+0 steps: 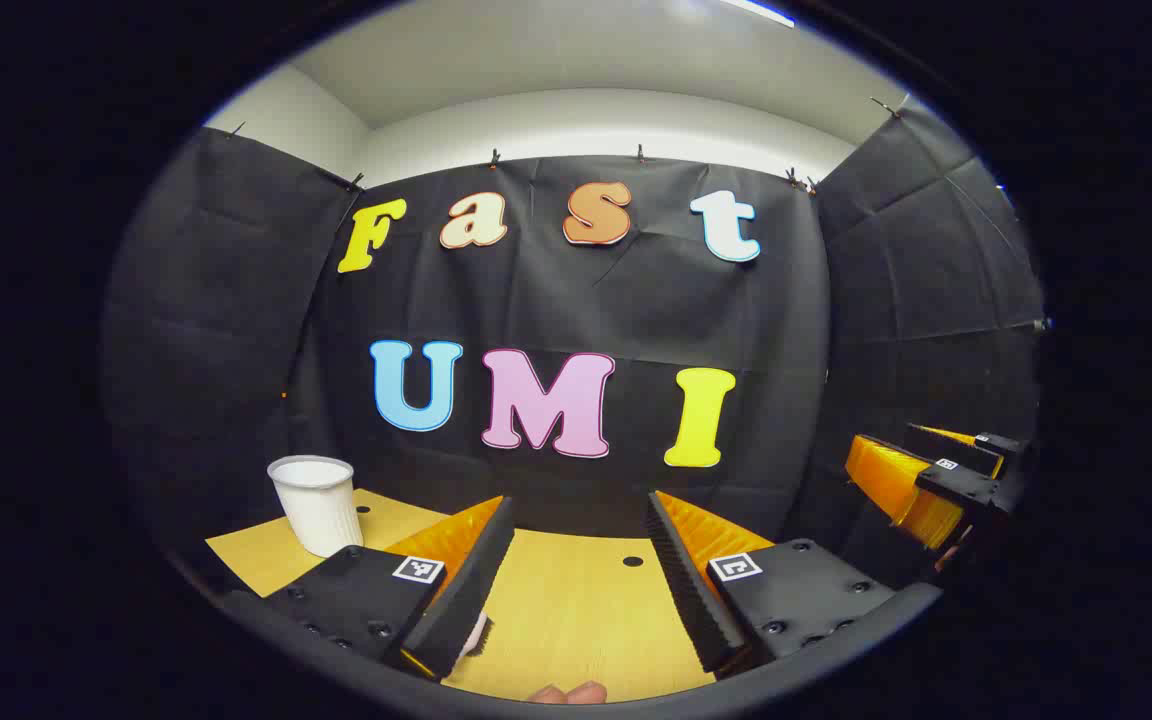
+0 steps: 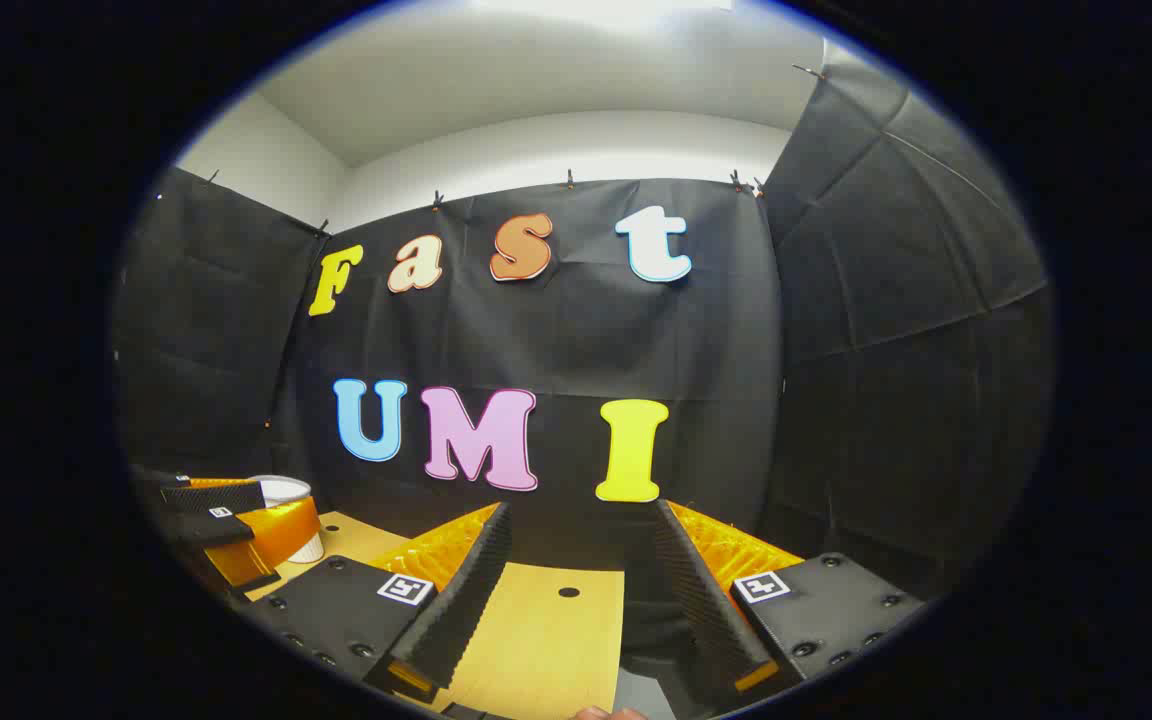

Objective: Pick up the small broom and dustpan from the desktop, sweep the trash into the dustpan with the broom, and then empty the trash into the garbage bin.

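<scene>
Cup: in the left gripper view you are seeing a white ribbed cup (image 1: 316,503) standing upright on the far left part of the desktop (image 1: 576,610), close to the black cloth wall. In the right gripper view its rim (image 2: 281,489) is peeking out behind the left gripper.
Left gripper: you are holding the left gripper (image 1: 576,570) with its fingers spread wide apart, with nothing between them but bare wood. In the right gripper view it (image 2: 221,515) is showing at the far left, just in front of the cup.
Small pale thing: something whitish (image 1: 477,634) is showing just beside the inner edge of the left finger in the left gripper view; you cannot tell what it is.
Desktop: the yellow wooden top is carrying a small dark round hole (image 1: 633,562) between the fingers.
Right gripper: you are holding the right gripper (image 2: 576,585) with its fingers wide apart too, over the desktop's right edge, gripping nothing. In the left gripper view it (image 1: 926,475) is hanging at the far right.
Writing: each finger mount is wearing a small square black-and-white marker tag (image 1: 736,567); no brand or readable words on the cup.
Hand: a fingertip (image 1: 568,693) is showing at the bottom edge.
Broom and dustpan: you are not looking at them.
</scene>
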The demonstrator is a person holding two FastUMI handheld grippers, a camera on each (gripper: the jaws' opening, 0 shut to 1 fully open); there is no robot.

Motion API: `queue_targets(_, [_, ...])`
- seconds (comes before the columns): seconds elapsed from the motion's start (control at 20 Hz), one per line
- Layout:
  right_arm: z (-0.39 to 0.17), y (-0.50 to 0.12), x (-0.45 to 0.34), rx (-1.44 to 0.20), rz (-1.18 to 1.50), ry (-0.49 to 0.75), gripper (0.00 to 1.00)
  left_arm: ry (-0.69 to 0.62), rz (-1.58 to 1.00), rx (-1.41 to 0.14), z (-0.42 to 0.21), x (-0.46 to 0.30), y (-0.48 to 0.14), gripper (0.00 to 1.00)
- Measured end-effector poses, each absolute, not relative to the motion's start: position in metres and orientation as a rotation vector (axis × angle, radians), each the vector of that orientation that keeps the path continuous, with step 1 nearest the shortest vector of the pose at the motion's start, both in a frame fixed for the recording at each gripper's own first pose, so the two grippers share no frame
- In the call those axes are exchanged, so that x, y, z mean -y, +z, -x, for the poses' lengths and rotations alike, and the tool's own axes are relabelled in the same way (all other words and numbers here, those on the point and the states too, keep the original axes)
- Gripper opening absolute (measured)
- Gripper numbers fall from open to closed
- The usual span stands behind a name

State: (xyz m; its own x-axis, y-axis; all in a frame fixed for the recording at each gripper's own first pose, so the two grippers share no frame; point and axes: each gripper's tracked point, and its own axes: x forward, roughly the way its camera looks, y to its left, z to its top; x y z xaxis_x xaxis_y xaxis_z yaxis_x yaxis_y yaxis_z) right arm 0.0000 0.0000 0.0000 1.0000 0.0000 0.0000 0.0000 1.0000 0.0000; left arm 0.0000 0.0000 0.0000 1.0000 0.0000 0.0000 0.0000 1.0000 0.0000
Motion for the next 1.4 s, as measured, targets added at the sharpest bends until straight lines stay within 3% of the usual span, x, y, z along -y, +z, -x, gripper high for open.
queue_targets(0.15, [0.002, -0.005, 0.011, -0.017, 0.011, -0.026, 0.89, -0.005, -0.008, 0.01, 0.001, 0.002, 0.0, 0.79])
queue_targets(0.2, [0.002, -0.002, 0.012, -0.014, 0.005, -0.029, 0.98, -0.008, -0.003, 0.011, 0.001, 0.003, 0.002, 0.79])
queue_targets(0.3, [0.005, 0.003, 0.013, -0.006, -0.011, -0.029, 0.89, -0.021, 0.005, 0.014, 0.002, 0.008, 0.003, 0.78])
queue_targets(0.4, [0.009, 0.006, 0.017, 0.001, -0.012, -0.038, 0.93, -0.022, 0.001, 0.015, 0.006, 0.008, 0.005, 0.79])
queue_targets(0.5, [0.011, 0.009, 0.016, 0.011, -0.007, -0.038, 0.93, -0.03, -0.003, 0.032, 0.01, 0.011, 0.01, 0.79])
queue_targets(0.55, [0.012, 0.008, 0.016, 0.012, -0.002, -0.039, 0.89, -0.035, -0.007, 0.039, 0.011, 0.013, 0.011, 0.78])
queue_targets(0.65, [0.016, 0.008, 0.015, 0.006, 0.002, -0.039, 0.93, -0.044, -0.022, 0.04, 0.014, 0.016, 0.011, 0.79])
queue_targets(0.7, [0.018, 0.008, 0.013, 0.005, 0.003, -0.035, 0.89, -0.049, -0.026, 0.043, 0.016, 0.018, 0.012, 0.79])
queue_targets(0.8, [0.02, 0.01, 0.011, 0.004, 0.012, -0.031, 0.89, -0.062, -0.021, 0.053, 0.019, 0.021, 0.015, 0.79])
queue_targets(0.85, [0.021, 0.011, 0.01, 0.006, 0.022, -0.031, 0.93, -0.068, -0.018, 0.063, 0.022, 0.022, 0.016, 0.79])
queue_targets(0.9, [0.024, 0.012, 0.01, 0.009, 0.03, -0.032, 0.89, -0.068, -0.017, 0.065, 0.024, 0.02, 0.016, 0.79])
queue_targets(0.95, [0.025, 0.013, 0.008, 0.011, 0.033, -0.032, 0.98, -0.067, -0.019, 0.065, 0.025, 0.019, 0.016, 0.79])
queue_targets(1.0, [0.027, 0.012, 0.006, 0.01, 0.036, -0.031, 0.89, -0.061, -0.019, 0.068, 0.026, 0.016, 0.016, 0.79])
queue_targets(1.4, [0.035, 0.014, -0.012, 0.031, 0.085, 0.007, 0.91, -0.072, 0.042, 0.081, 0.027, 0.008, 0.018, 0.79])
